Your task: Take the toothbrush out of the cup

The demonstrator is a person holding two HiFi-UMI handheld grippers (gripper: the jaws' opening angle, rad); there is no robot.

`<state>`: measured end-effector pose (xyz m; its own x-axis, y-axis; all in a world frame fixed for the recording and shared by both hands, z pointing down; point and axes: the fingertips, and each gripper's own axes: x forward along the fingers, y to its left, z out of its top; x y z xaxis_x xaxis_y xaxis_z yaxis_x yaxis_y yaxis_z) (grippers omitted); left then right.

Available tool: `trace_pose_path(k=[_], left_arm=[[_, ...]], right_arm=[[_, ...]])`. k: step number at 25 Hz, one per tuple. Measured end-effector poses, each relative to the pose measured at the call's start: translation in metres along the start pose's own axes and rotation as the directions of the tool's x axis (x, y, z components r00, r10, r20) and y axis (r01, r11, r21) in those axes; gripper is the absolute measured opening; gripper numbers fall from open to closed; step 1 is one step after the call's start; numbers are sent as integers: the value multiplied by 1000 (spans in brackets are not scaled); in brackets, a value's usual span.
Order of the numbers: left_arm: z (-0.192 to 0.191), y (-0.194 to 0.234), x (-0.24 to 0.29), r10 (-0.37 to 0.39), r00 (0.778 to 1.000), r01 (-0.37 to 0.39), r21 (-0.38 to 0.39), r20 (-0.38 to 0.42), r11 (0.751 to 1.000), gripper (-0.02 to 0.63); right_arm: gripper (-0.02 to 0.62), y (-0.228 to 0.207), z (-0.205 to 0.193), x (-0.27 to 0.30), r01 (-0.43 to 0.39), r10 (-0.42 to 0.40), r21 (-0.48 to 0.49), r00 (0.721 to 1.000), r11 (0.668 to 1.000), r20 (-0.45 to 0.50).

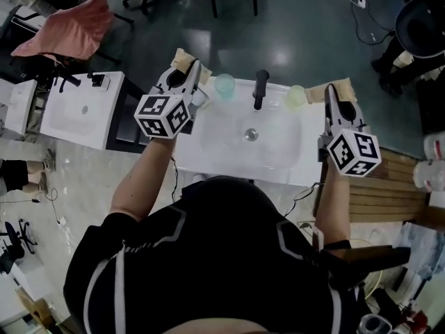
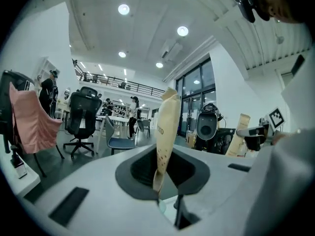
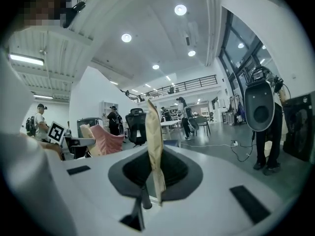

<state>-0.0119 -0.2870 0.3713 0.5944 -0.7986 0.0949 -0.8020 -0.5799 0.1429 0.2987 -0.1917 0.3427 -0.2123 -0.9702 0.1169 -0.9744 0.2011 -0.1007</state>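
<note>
While flanking the sink, left gripper and right gripper show fingers clenched, holding nothing.

A white sink basin spreads between the left gripper and the right gripper. Its black faucet stands upright midway between the two, and its drain sits just behind their tips. Well to the left of the left gripper are a second white basin and a draped pink cloth. Wooden slats lie just right of the right gripper. Ahead of the left gripper, a black office chair stands beneath round ceiling lights.
</note>
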Motion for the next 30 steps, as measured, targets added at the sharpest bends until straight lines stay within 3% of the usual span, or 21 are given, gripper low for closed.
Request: trace_pose_path(k=[5, 12, 30], left_arm=[[29, -4, -23, 7, 1000, -8, 6, 27, 1000, 32], [41, -2, -39, 35, 999, -36, 40, 26, 999, 31], [41, 16, -47, 41, 999, -42, 37, 26, 998, 29]], right_arm=[[37, 7, 14, 16, -31, 32, -27, 999, 999, 13], [37, 19, 32, 38, -64, 65, -74, 998, 995, 16], [37, 44, 37, 61, -82, 82, -122, 997, 989, -12]])
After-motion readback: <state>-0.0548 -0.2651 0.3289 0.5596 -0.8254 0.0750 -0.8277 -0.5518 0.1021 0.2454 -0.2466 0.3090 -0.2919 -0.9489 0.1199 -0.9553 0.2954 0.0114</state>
